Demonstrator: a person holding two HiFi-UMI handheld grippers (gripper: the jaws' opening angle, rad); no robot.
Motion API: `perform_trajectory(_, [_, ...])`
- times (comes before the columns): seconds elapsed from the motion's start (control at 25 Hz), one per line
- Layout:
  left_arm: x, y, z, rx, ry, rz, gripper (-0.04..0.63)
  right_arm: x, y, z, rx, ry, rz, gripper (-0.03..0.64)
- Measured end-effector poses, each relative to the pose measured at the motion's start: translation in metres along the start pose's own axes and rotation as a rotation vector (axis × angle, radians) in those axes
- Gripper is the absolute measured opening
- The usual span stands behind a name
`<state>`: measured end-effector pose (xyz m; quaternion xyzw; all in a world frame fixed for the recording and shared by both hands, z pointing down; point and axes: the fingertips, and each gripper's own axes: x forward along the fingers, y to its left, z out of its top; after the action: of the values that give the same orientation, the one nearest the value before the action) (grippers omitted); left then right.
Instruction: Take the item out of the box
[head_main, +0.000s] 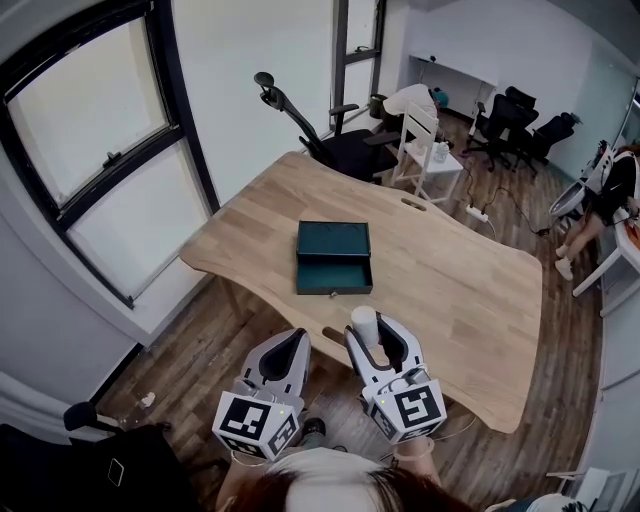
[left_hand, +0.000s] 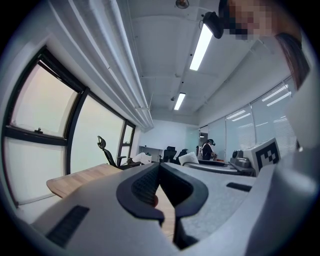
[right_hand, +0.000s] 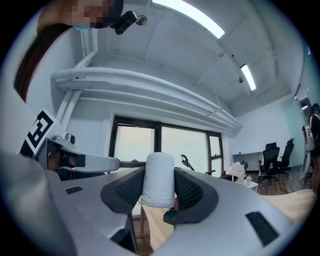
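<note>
A dark green box (head_main: 334, 257) with its drawer pulled open sits in the middle of the wooden table (head_main: 450, 290); the drawer looks empty. My right gripper (head_main: 372, 338) is held near the table's front edge, shut on a white cylindrical roll (head_main: 364, 323). In the right gripper view the white roll (right_hand: 158, 180) stands upright between the two fingers (right_hand: 192, 189), and the box (right_hand: 170, 215) shows small below it. My left gripper (head_main: 290, 352) hovers beside the right one, its jaws closed together with nothing between them (left_hand: 159, 186).
An office chair (head_main: 320, 135) stands at the table's far side, a white chair (head_main: 425, 140) and more desks behind it. A person (head_main: 610, 195) stands at the far right. A large window (head_main: 90, 150) fills the left wall. Wooden floor surrounds the table.
</note>
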<state>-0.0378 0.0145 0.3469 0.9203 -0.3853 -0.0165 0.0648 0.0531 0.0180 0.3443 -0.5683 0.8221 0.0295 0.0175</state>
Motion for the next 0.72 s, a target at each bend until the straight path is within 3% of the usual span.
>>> perform_trajectory(0.72, [-0.020, -0.052, -0.001, 0.006, 0.007, -0.005, 0.008, -0.061, 0.002, 0.010, 0.007, -0.002, -0.002, 0.196])
